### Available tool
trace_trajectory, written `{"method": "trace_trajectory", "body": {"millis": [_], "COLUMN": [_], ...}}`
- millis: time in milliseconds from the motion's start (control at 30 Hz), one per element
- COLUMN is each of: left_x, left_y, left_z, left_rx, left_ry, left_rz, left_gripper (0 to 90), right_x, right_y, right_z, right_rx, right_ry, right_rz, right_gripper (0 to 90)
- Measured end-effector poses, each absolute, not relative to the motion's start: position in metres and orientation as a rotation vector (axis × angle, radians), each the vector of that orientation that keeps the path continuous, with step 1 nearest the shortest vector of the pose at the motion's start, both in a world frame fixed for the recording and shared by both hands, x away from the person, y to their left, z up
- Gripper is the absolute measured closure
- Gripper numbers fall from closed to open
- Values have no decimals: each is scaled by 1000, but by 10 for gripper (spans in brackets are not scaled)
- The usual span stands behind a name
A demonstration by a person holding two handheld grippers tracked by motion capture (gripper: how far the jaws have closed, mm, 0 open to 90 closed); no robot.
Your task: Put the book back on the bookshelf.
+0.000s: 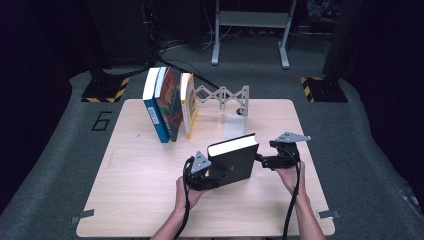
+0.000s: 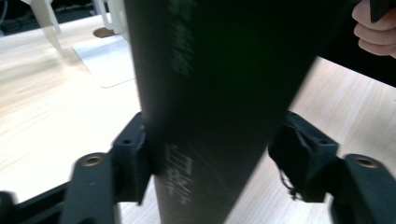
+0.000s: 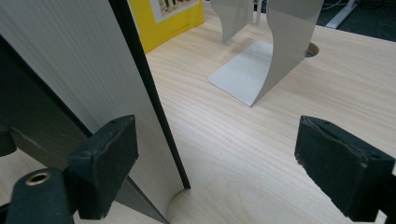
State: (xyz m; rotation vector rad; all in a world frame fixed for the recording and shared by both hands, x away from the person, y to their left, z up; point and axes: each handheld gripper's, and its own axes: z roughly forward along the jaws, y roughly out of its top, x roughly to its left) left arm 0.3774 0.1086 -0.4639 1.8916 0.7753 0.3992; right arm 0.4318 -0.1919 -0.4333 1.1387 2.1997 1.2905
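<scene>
We see three books (image 1: 169, 104) leaning together left of the grey bookend (image 1: 235, 117) on the table (image 1: 140, 180), an accordion rack (image 1: 222, 97) just behind it.

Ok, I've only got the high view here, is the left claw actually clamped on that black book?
Observer: Yes. In the left gripper view the left claw has a pad pressed against each cover of the black book.
Operator: And the right claw?
Observer: The right claw is open. One pad sits by the page edge, and the other stands clear over the table.
Operator: What's ahead of it?
Observer: The grey bookend, upright, with the yellow book beyond it.
</scene>
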Motion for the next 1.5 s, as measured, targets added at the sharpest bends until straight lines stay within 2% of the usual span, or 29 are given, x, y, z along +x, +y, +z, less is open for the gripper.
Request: {"method": "trace_trajectory", "body": {"millis": [400, 500, 700, 833, 967, 1200, 1500], "left_x": [368, 371, 378, 382, 382, 383, 385], "left_y": [110, 111, 101, 98, 97, 97, 96], "left_z": [-462, -457, -430, -420, -416, -410, -399], "left_rx": [1930, 1909, 1889, 1887, 1882, 1882, 1890], "left_ry": [695, 676, 654, 652, 649, 616, 605], "left_rz": [403, 399, 398, 403, 406, 413, 404], "left_gripper": [497, 486, 362, 331, 332, 472, 454], "right_x": [432, 431, 431, 426, 420, 407, 395], "right_y": [-194, -192, -195, -208, -227, -258, -274], "right_z": [-433, -433, -433, -436, -452, -497, -525], "right_rx": [1204, 1206, 1211, 1231, 1290, 1415, 1481], "right_ry": [2115, 2120, 2123, 2090, 2070, 2062, 2059], "right_rz": [1279, 1264, 1256, 1263, 1208, 1079, 970], "right_gripper": [115, 123, 98, 92, 82, 77, 78]}}
